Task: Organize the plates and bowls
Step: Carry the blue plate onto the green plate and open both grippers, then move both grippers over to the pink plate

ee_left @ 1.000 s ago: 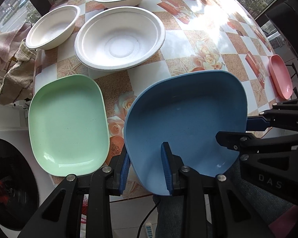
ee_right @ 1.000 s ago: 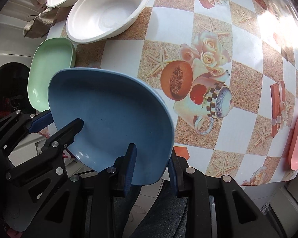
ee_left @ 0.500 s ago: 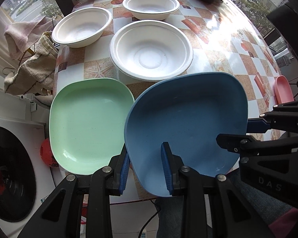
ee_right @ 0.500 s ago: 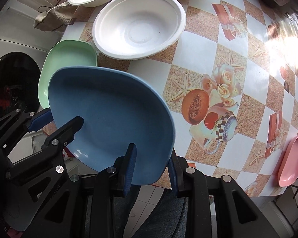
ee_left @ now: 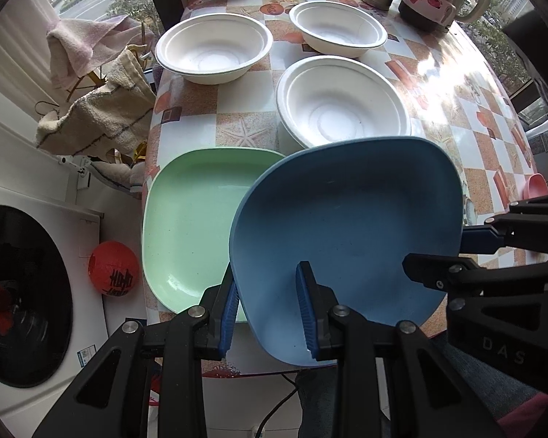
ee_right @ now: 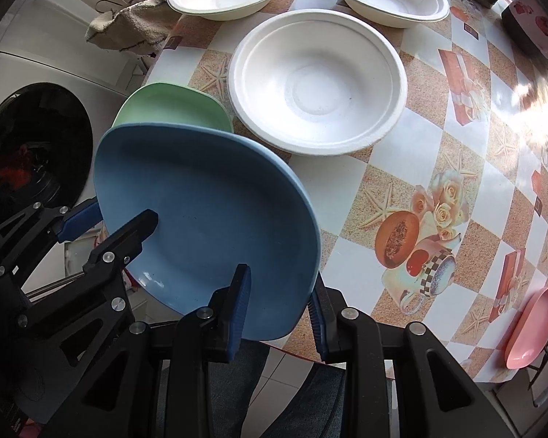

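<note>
Both tools, left tool (ee_left: 265,319) and right tool (ee_right: 279,312), pinch the blue plate (ee_left: 347,233) above the green plate (ee_left: 193,219); stacking is pending, and pink plate (ee_right: 533,328) and white bowls (ee_right: 318,84) remain scattered on the desk (ee_right: 438,168).

Both grippers clamp the rounded blue plastic plate (ee_left: 347,226) above the pale green plate (ee_left: 190,226); three white bowls sit beyond.

Each hand-held gripper (ee_left: 266,310) is showing black angular arms, silver screws and ribbed blue pads (ee_right: 242,306); one is wearing "DAS" lettering.
</note>
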